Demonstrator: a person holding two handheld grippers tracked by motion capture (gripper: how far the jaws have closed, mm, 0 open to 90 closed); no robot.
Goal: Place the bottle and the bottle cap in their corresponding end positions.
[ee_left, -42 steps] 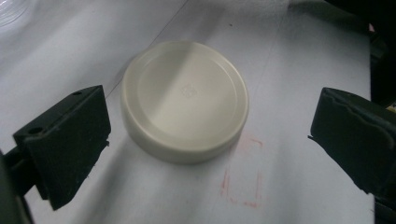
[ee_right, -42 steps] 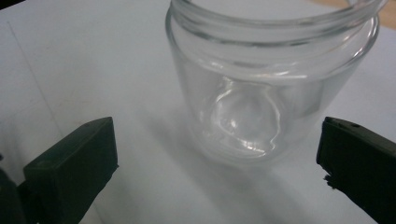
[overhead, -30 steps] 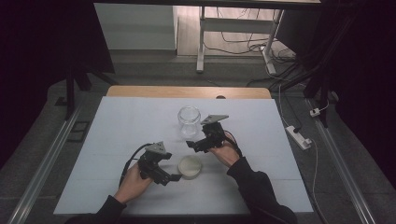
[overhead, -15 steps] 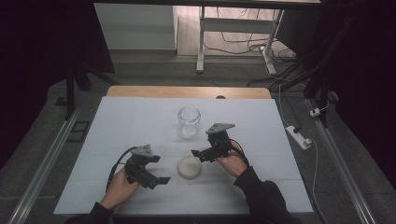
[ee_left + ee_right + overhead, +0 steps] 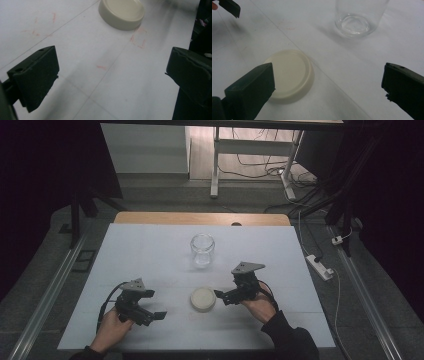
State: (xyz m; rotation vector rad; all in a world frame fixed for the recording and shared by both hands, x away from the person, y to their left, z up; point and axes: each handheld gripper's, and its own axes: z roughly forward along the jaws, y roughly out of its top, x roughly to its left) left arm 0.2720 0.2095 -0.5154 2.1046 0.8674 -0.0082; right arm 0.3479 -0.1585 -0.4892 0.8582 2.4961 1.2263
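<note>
A clear, lidless glass jar (image 5: 202, 249) stands upright in the middle of the white table (image 5: 145, 255). A round cream lid (image 5: 203, 299) lies flat on the table nearer me, apart from the jar. My right gripper (image 5: 223, 297) is open just right of the lid, jaws pointing left at it and holding nothing. In the right gripper view the lid (image 5: 289, 75) lies ahead of the left jaw, the jar (image 5: 358, 20) beyond, and the gripper (image 5: 327, 85) stands wide. My left gripper (image 5: 152, 316) is open and empty, well left of the lid (image 5: 121, 12); its jaws (image 5: 112, 72) frame bare table.
A wooden strip (image 5: 200, 218) runs along the table's far edge. Faint red marks (image 5: 138, 41) show on the table surface near the lid. A power strip (image 5: 319, 266) lies on the floor to the right. A white desk frame (image 5: 216, 165) stands beyond the table.
My left gripper has drawn back left and toward me, away from the lid. My right gripper has come down from beside the jar to the lid's right side. Jar and lid stayed put.
</note>
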